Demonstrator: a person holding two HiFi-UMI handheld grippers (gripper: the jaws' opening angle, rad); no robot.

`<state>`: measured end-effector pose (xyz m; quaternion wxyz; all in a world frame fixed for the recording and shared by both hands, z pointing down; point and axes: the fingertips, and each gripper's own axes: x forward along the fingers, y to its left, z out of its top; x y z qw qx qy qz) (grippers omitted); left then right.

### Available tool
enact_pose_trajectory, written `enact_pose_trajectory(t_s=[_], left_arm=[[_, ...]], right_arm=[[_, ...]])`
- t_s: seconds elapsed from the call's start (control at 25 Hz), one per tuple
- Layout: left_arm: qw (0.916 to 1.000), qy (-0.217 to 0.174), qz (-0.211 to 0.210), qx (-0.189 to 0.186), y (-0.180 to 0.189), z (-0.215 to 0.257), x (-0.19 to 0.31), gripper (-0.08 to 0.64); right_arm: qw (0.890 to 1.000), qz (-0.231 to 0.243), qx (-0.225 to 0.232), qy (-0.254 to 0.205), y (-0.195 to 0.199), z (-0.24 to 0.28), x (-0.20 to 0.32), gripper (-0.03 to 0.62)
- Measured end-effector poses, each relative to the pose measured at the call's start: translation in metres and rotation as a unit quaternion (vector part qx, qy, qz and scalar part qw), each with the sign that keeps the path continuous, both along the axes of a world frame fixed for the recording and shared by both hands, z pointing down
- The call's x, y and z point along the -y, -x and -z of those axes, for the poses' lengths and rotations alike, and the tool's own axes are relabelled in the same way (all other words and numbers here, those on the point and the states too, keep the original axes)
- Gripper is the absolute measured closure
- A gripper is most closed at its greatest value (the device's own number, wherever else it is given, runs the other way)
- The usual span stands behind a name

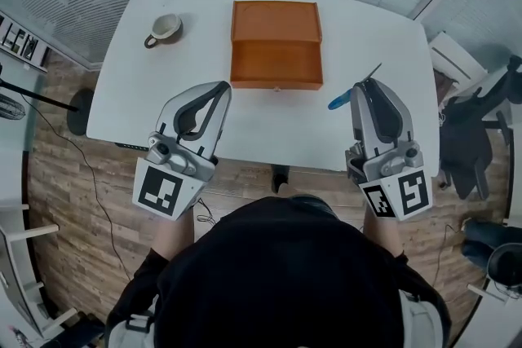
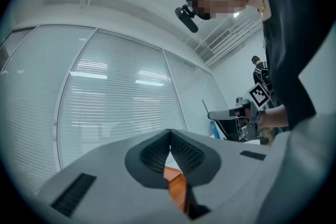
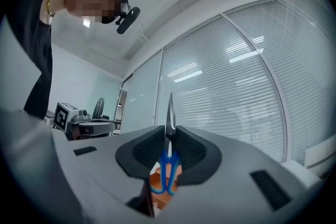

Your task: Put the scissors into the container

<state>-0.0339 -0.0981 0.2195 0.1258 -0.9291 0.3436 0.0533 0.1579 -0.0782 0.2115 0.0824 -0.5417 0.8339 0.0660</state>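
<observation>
the right gripper point(image 3: 171, 136), at 4 o'clock over the white table point(image 1: 371, 20), was clamped on the blue-handled steel scissors point(image 3: 169, 166). its own view showed the blade rising past the jaws toward 12 o'clock, whereas the head view gave only a blue handle and a thin tip. the left gripper point(image 2: 170, 136), at 8 o'clock, had its jaws together on nothing. the open orange rectangular container point(image 1: 276, 82) sat at 12 o'clock, well apart from the scissors.

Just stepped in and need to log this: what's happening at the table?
A person holds a gripper in each hand at a white table. The right gripper is shut on blue-handled scissors, with the blade poking out past its fingers. The left gripper is shut with nothing in it. The orange container sits on the table ahead, and the scissors are not yet in it.
</observation>
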Motion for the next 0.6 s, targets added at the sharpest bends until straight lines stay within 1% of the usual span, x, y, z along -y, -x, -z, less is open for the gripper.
enact_pose_trajectory(t_s=[0.44, 0.6], left_arm=[[0.9995, 0.012, 0.03, 0.004, -0.006, -0.003, 0.044, 0.546], [0.9993, 0.012, 0.036, 0.008, -0.013, -0.002, 0.062, 0.546]], right_arm=[[0.999, 0.035, 0.004, 0.005, -0.006, -0.001, 0.053, 0.522], [0.999, 0.049, 0.004, 0.005, -0.01, -0.001, 0.073, 0.522]])
